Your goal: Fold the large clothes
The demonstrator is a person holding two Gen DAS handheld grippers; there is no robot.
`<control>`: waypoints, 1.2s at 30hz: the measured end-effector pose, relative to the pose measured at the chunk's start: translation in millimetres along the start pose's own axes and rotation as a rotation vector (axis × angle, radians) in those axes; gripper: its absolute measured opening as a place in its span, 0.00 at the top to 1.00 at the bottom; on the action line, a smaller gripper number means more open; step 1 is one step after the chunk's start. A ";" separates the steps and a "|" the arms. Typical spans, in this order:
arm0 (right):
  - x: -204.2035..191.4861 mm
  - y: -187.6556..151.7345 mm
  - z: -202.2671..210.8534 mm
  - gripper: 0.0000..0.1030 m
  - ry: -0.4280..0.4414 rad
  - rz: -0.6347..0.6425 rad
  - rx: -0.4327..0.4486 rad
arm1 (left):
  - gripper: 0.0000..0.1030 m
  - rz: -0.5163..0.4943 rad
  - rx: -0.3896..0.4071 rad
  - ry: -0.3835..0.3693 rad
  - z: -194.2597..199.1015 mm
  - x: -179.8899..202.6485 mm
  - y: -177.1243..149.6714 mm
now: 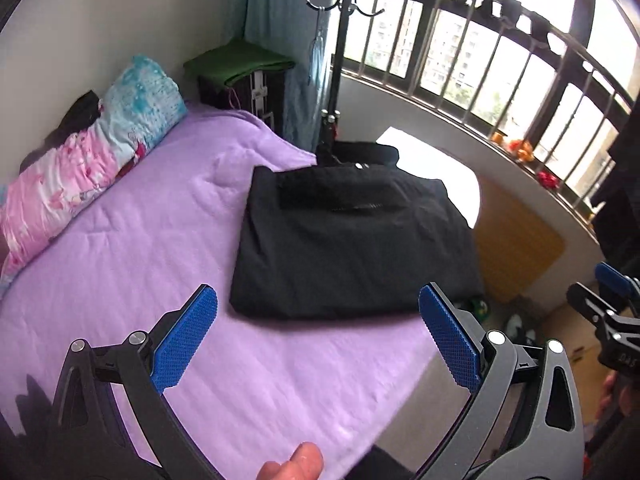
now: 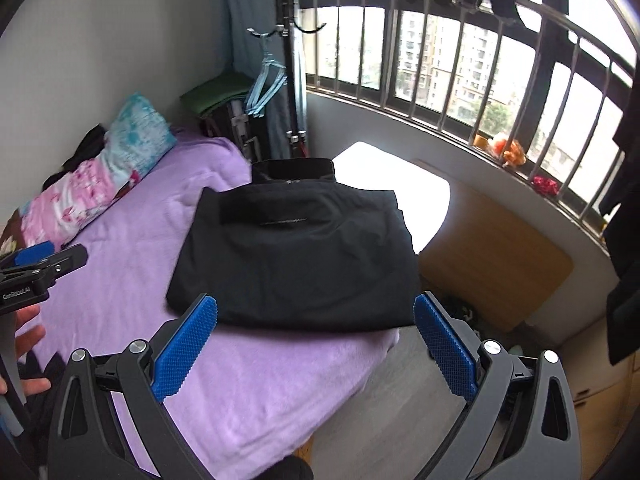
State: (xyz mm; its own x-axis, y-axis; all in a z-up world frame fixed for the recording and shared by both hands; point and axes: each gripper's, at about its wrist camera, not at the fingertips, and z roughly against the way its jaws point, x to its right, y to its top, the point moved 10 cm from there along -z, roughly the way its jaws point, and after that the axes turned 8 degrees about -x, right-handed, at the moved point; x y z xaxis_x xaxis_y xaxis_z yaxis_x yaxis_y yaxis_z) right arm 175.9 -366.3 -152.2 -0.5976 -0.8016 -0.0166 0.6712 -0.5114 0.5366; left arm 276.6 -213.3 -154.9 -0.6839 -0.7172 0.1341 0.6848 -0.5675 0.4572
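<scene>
left tongs [image 1: 318, 336] and right tongs [image 2: 315, 344] released, hovering level above folded black garment [image 2: 296, 256] on purple bed [image 1: 132, 260].

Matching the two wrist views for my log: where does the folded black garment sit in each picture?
Left wrist: folded black garment lies centre-right on the purple bedspread, beyond the open left tool.
Right wrist: it lies centre frame, just past the open right tool.
Shared landmark: the pink-and-blue pillow by the wall.

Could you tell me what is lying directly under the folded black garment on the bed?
The black garment rests on the purple blanket, near the bed's far corner. The blanket shows all round it except the far edge. Whatever lies beneath the garment's middle is covered.
</scene>
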 end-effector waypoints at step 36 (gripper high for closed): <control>-24.1 -3.1 78.6 0.06 0.058 0.062 0.054 | 0.06 -0.008 0.015 -0.003 77.7 18.9 -28.3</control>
State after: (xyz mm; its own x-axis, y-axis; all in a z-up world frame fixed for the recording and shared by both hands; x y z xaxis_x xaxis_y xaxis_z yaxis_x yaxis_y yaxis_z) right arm 153.7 -321.1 -87.2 -0.5286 -0.8484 -0.0298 0.6804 -0.4444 0.5827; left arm 224.8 -179.3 -97.0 -0.6898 -0.7117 0.1327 0.6755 -0.5668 0.4716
